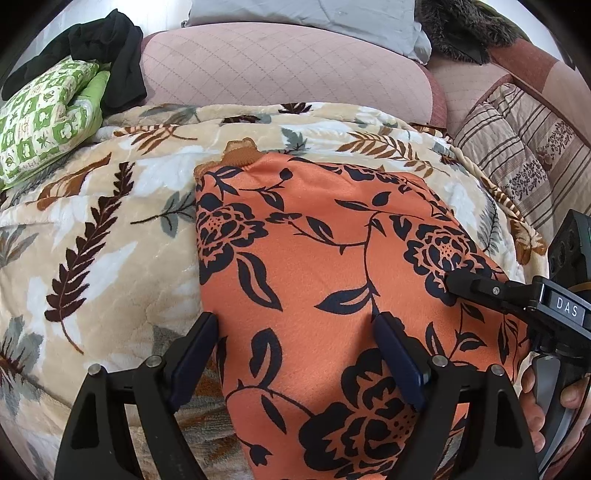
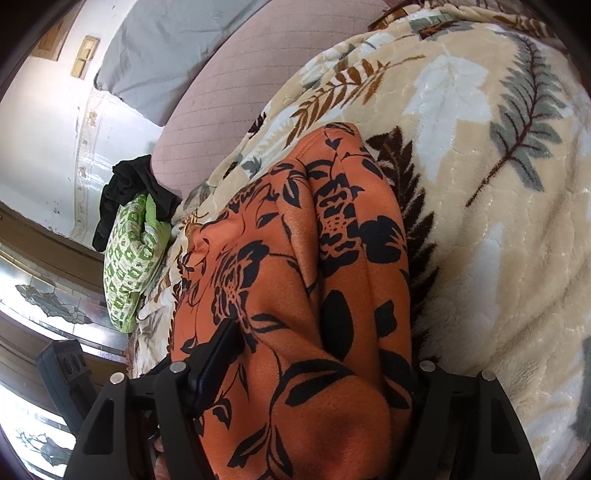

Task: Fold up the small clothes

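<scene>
An orange garment with black flowers (image 1: 314, 258) lies on a cream leaf-print blanket (image 1: 92, 221). My left gripper (image 1: 295, 332) is open above the garment's near left edge, holding nothing. My right gripper (image 1: 454, 282) reaches in from the right and touches the garment's right edge. In the right wrist view the garment (image 2: 314, 277) is bunched up between the wide-apart fingers of my right gripper (image 2: 317, 354). The left finger (image 2: 218, 354) lies on the cloth; the right finger is hidden under a fold. I cannot tell whether it grips the cloth.
A green patterned cushion (image 1: 40, 122) and black clothing (image 1: 110, 48) lie at the far left. A pink quilted sofa back (image 1: 277, 66) and a grey pillow (image 1: 306, 18) stand behind. A striped cushion (image 1: 517, 155) is at the right.
</scene>
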Tool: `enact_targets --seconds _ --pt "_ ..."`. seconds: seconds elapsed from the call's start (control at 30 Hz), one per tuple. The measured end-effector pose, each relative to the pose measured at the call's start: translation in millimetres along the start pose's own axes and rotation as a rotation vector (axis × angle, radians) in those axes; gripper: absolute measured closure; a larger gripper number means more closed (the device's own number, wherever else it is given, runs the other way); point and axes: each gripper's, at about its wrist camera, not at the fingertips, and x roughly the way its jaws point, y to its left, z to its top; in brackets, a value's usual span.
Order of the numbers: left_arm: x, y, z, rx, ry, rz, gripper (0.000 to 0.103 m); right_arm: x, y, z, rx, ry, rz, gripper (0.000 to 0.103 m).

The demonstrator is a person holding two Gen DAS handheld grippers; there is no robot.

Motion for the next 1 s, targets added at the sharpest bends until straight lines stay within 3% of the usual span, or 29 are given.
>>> enact_targets --seconds 1.0 --pt "4.9 2.1 -1.1 -0.008 0.005 -0.001 0.011 1.4 3.8 -0.4 -0.021 -0.003 -0.017 0.029"
